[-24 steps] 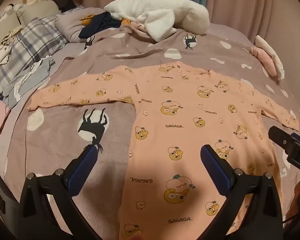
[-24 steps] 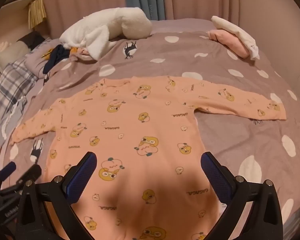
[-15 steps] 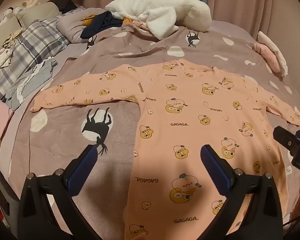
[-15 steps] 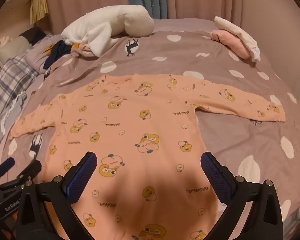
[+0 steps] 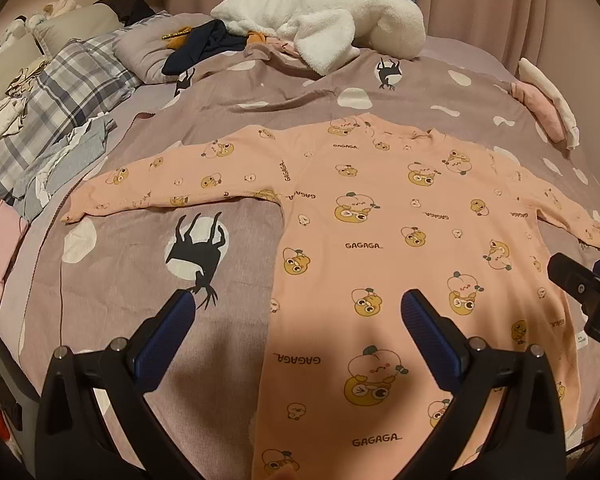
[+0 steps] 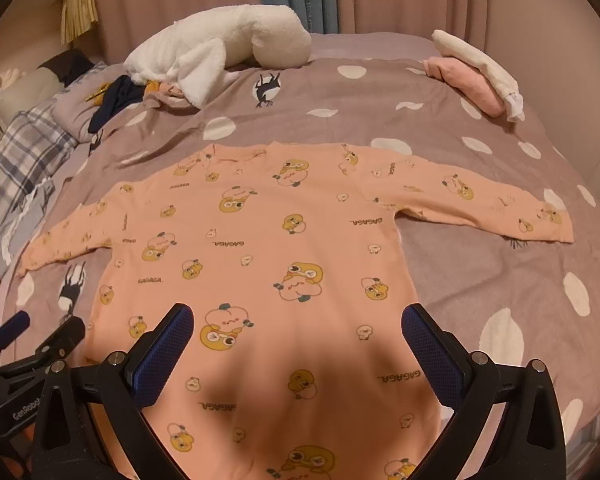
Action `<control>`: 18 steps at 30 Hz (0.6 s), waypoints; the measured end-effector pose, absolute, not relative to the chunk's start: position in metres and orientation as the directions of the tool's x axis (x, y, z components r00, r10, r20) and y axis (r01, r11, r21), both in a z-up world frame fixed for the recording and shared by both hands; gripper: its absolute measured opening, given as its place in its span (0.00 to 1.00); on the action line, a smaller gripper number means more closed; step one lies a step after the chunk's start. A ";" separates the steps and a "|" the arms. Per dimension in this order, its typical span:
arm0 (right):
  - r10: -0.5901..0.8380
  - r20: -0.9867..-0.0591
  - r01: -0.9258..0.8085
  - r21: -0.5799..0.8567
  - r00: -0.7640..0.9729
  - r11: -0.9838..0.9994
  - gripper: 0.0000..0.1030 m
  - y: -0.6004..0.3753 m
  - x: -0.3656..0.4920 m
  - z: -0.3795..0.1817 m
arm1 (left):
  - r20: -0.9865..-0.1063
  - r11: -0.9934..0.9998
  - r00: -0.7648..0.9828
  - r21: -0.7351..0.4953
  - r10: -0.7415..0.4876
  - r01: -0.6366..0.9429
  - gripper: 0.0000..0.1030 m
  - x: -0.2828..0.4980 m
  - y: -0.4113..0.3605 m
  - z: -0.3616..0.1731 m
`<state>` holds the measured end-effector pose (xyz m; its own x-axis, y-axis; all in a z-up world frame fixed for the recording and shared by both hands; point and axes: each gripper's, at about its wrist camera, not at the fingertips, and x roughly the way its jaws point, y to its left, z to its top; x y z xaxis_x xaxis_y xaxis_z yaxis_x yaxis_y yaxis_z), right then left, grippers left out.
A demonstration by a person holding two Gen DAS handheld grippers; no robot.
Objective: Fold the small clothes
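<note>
A peach long-sleeved child's shirt with cartoon prints lies flat on the bed, both sleeves spread out; it also shows in the right wrist view. My left gripper is open and empty, hovering over the shirt's lower left edge. My right gripper is open and empty above the shirt's lower middle. The right gripper also shows at the right edge of the left wrist view, and the left gripper shows at the lower left of the right wrist view.
The mauve bedspread with white dots and black animal prints covers the bed. A white fluffy blanket lies at the back. Folded pink and white clothes sit at the back right. Plaid bedding and loose clothes are piled left.
Both grippers have pulled back and up a little, so the shirt sits slightly farther off in both views. The shirt has not moved. Both stay open.
</note>
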<state>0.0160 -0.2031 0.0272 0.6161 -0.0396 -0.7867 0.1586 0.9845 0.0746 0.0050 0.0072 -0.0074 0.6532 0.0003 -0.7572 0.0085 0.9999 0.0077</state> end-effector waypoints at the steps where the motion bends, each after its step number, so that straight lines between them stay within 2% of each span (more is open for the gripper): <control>1: -0.041 -0.787 0.158 0.073 0.616 0.985 1.00 -0.202 0.016 0.027 | -0.756 1.000 0.654 0.009 0.002 0.007 1.00 0.005 0.007 -0.007; 18: -0.014 -0.802 0.129 0.079 0.597 0.988 1.00 -0.198 0.021 0.023 | -0.747 0.999 0.664 0.031 0.012 0.017 1.00 0.003 0.003 -0.005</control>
